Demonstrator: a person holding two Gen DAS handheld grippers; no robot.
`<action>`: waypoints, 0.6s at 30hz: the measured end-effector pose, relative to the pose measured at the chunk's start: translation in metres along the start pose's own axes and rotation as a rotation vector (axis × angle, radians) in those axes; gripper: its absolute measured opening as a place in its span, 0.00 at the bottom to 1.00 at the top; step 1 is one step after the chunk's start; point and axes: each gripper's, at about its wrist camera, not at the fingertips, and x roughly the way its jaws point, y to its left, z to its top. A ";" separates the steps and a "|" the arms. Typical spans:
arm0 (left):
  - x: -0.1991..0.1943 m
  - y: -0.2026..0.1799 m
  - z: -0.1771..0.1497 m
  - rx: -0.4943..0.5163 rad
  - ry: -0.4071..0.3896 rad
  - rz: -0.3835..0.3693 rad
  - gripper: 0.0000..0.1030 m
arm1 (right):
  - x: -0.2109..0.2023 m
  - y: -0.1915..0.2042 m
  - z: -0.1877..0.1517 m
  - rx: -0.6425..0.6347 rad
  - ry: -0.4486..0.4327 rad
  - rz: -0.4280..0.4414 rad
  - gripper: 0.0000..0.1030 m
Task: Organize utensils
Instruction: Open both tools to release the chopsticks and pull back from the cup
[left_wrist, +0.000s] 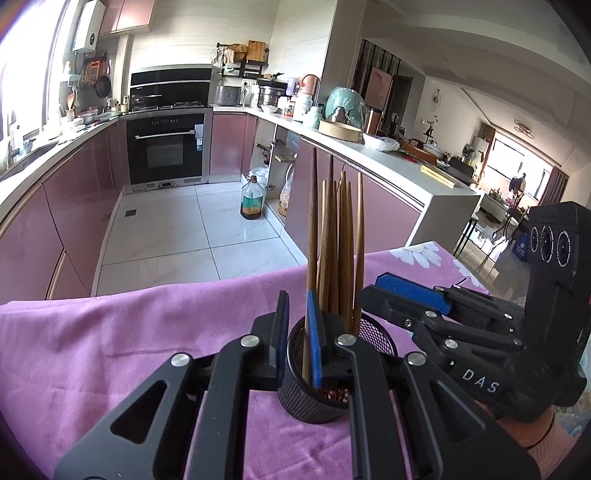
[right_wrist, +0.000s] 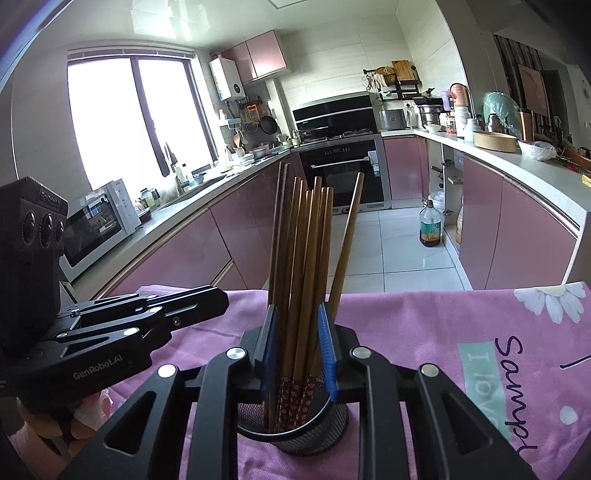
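Note:
Several brown wooden chopsticks (right_wrist: 306, 258) stand in a black mesh cup (right_wrist: 295, 435) on the purple cloth. My right gripper (right_wrist: 297, 310) straddles the bundle just above the rim, with small gaps at its blue pads, so it is open. One chopstick (right_wrist: 347, 240) leans outside its right finger. In the left wrist view the tallest chopstick (left_wrist: 313, 221) passes between the fingers of my left gripper (left_wrist: 297, 332), beside the right blue pad and clear of the left one. These jaws are slightly open over a mesh cup (left_wrist: 306, 398). More black mesh (left_wrist: 378, 334) shows under the right gripper (left_wrist: 371, 288).
The purple cloth (left_wrist: 110, 332) with daisy prints covers the table; its far edge drops to the tiled kitchen floor. An oil bottle (left_wrist: 252, 201) stands on the floor by pink cabinets. A microwave (right_wrist: 96, 225) sits on the left counter. A hand holds each gripper.

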 end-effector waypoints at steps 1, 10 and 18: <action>-0.004 0.001 -0.003 -0.002 -0.013 0.004 0.20 | -0.002 0.001 -0.001 -0.006 -0.006 -0.004 0.31; -0.044 0.025 -0.035 -0.066 -0.155 0.120 0.90 | -0.027 0.012 -0.017 -0.069 -0.081 -0.094 0.77; -0.081 0.030 -0.079 -0.063 -0.258 0.252 0.95 | -0.054 0.036 -0.044 -0.163 -0.175 -0.147 0.94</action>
